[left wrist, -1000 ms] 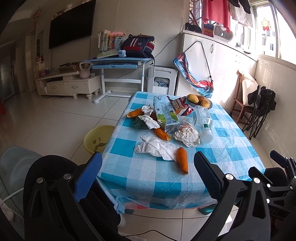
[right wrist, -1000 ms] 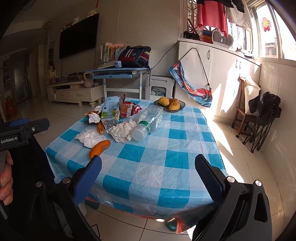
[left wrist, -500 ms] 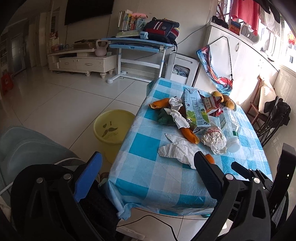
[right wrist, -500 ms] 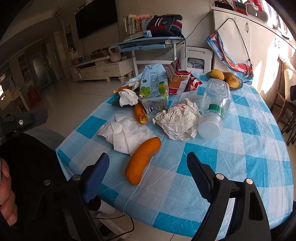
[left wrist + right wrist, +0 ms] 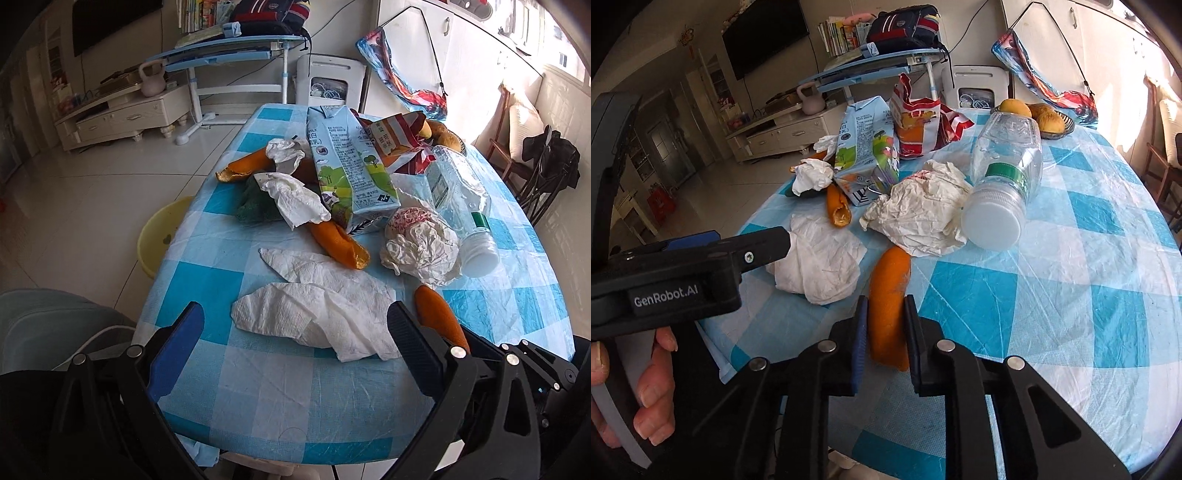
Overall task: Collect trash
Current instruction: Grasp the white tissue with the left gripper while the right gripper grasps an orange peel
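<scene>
The orange peel point(image 5: 888, 295) lies at the near edge of the checked surface point(image 5: 1071, 295), and the right tongs point(image 5: 885, 321) have just been closing on it: both pads now press its near end from either side. Just left of it sits a flattened white tissue point(image 5: 820, 266), and the left tongs point(image 5: 295, 332) hang over that tissue's near edge, spread wide and gripping nothing; a hand point(image 5: 646, 398) holds their handle at the near left. Just beyond the clenched peel is a crumpled paper wrapper point(image 5: 919, 214), touching the cap of a clear plastic bottle point(image 5: 1004, 173) lying on its side to the right. Farther back, a milk carton point(image 5: 868, 155) leans over a second orange peel point(image 5: 837, 206), with balled tissues point(image 5: 812, 175) to its left and a torn red snack bag point(image 5: 919, 122) behind. A bowl of fruit point(image 5: 1039, 116) sits at the far right. On the floor left of the surface stands a yellow basin point(image 5: 159, 232).
</scene>
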### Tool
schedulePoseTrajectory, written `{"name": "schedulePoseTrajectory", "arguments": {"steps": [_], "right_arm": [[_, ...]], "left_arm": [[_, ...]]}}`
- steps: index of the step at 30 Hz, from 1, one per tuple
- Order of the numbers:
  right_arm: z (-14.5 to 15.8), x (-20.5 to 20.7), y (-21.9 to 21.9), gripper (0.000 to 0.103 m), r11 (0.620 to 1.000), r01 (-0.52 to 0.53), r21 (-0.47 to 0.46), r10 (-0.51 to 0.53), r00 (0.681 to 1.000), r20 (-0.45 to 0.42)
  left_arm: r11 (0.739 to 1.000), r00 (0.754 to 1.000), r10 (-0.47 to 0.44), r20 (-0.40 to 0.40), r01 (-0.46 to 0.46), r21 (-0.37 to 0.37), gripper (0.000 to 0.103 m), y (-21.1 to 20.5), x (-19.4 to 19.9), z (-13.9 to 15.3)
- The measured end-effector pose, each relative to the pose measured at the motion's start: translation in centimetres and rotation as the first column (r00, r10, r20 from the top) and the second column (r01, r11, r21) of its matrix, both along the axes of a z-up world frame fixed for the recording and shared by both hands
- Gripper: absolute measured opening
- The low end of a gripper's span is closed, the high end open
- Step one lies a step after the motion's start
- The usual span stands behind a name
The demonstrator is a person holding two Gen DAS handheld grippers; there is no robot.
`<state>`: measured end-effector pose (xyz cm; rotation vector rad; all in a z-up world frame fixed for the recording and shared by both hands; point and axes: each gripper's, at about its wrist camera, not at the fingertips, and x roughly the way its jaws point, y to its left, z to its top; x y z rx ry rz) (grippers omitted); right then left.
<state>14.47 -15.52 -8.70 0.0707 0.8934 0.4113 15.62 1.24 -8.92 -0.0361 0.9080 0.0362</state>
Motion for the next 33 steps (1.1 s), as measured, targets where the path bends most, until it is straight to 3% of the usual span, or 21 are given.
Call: {"name": "schedulePoseTrajectory", "arguments": {"steps": [7, 16, 18, 29, 33], "right_arm": [[-0.1, 0.6, -0.6, 0.02, 1.0, -0.002, 0.016, 0.003, 1.0, -0.01], [-0.5, 1.6, -0.9, 0.02, 0.998, -0.025, 0.049, 0.026, 1.0, -0.016], [-0.6, 1.6, -1.0, 0.02, 0.998, -0.025, 0.063, 0.026, 1.0, -0.015], [-0.8, 1.6, -1.2, 0.02, 0.996, -0.024, 0.084, 0.025, 1.0, -0.009], [-0.7, 1.5, -1.1, 0.021, 0.997, -0.024, 0.076, 0.024, 1.0, -0.007]], "left_arm": [[0.997, 0.999, -0.039, -0.037, 0.042, 0.057, 0.096, -2.1, 1.7, -1.9], [0.998, 0.998, -0.05, -0.047, 0.052, 0.036, 0.095, -2.0, 3.2, -2.8], [0.997, 0.998, -0.058, -0.034, 0.06, 0.04, 0.092, -2.0, 3.2, -2.9], [0.993, 0.993, -0.118, -0.008, 0.118, 0.025, 0.049, -3.1, 2.6, -2.3], [0.992, 0.992, -0.124, -0.011, 0.124, 0.007, 0.041, -2.7, 2.3, -2.1]]}}
